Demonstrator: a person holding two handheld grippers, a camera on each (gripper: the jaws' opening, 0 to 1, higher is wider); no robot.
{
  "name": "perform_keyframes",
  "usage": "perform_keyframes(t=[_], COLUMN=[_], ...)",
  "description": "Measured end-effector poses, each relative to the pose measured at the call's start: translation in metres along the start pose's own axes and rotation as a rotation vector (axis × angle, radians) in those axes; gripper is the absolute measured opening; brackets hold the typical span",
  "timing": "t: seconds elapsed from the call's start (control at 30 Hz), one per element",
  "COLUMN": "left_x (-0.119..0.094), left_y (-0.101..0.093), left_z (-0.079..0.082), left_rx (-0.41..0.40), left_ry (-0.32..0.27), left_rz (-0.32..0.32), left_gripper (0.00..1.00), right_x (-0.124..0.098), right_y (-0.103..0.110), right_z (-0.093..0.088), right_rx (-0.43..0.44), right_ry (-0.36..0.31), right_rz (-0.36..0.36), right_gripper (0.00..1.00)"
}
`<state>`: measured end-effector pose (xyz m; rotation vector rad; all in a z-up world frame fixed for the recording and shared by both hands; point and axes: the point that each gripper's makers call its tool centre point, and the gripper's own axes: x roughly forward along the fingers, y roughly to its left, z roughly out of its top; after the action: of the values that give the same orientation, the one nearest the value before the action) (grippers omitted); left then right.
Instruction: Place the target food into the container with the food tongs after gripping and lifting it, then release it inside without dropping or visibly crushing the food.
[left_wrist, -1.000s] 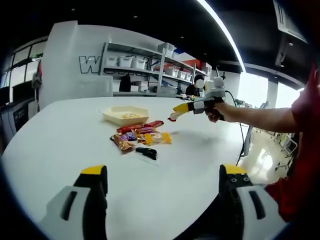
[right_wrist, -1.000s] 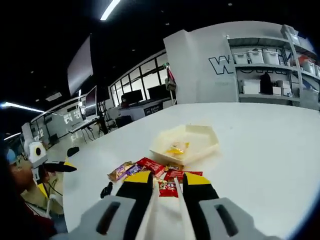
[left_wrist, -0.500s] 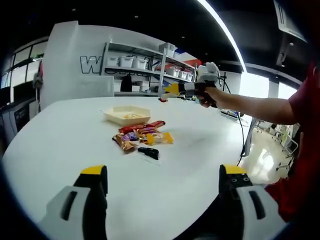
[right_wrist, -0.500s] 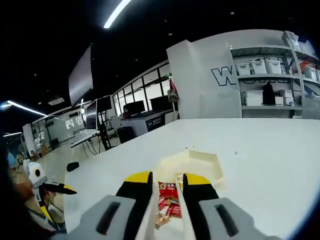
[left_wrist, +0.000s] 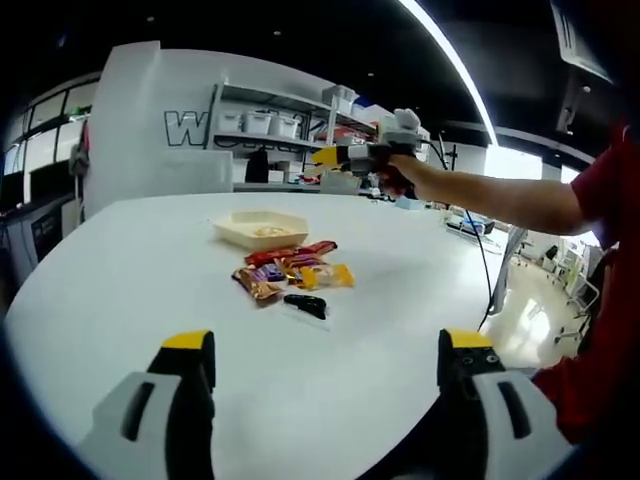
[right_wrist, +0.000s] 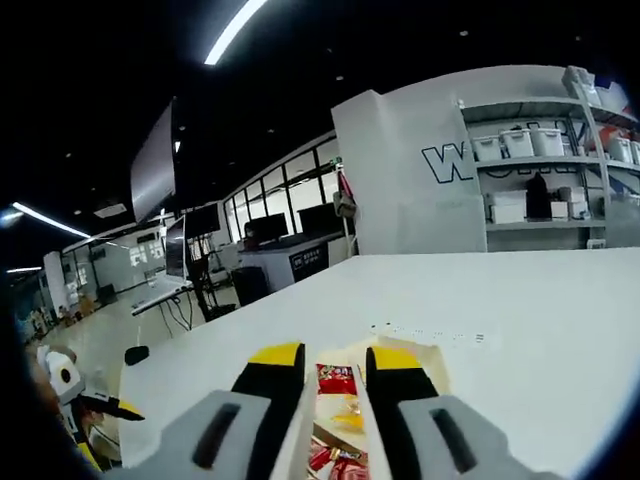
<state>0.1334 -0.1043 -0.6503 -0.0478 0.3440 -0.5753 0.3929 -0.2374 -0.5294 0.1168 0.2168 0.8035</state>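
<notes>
right gripper (right_wrist: 335, 375) clenched on food tongs (right_wrist: 362, 430), pinching a red snack packet (right_wrist: 336, 379) held above the container (right_wrist: 425, 362) toward the table's (left_wrist: 400, 290) far edge. could slip short onto the snack pile (left_wrist: 290, 272) if released early. left gripper (left_wrist: 325, 355) released, near edge; plenty of open table around.
</notes>
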Motion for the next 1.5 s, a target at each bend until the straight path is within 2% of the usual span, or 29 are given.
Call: perform_keyframes(t=[0.07, 0.17, 0.3, 0.73, 0.93, 1.23, 1.5], left_x=[-0.001, -0.002, -0.002, -0.002, -0.006, -0.007, -0.004], left_y=[0.002, 0.004, 0.005, -0.002, -0.004, -0.004, -0.005], left_z=[0.0, -0.001, -0.002, 0.002, 0.003, 0.003, 0.003], left_rx=[-0.006, -0.011, -0.006, 0.005, 0.01, 0.01, 0.007], left_ry=[-0.002, 0.0, 0.007, -0.002, -0.007, -0.007, -0.007], left_rz=[0.006, 0.012, 0.016, 0.006, 0.008, 0.009, 0.006], left_gripper=[0.91, 0.91, 0.91, 0.91, 0.91, 0.91, 0.91], right_x=[0.006, 0.011, 0.013, -0.008, -0.013, -0.024, -0.03], right_y=[0.0, -0.009, -0.012, -0.024, -0.031, -0.039, -0.044], right_z=[0.005, 0.008, 0.007, -0.004, -0.02, -0.061, -0.079], right_rx=[-0.024, -0.042, -0.032, -0.003, 0.01, 0.068, 0.107], right_ry=[-0.026, -0.041, -0.041, -0.025, 0.004, 0.057, 0.08], right_rz=[0.006, -0.024, -0.017, -0.037, -0.053, -0.079, -0.092], right_gripper=[0.21, 0.22, 0.22, 0.22, 0.22, 0.22, 0.22])
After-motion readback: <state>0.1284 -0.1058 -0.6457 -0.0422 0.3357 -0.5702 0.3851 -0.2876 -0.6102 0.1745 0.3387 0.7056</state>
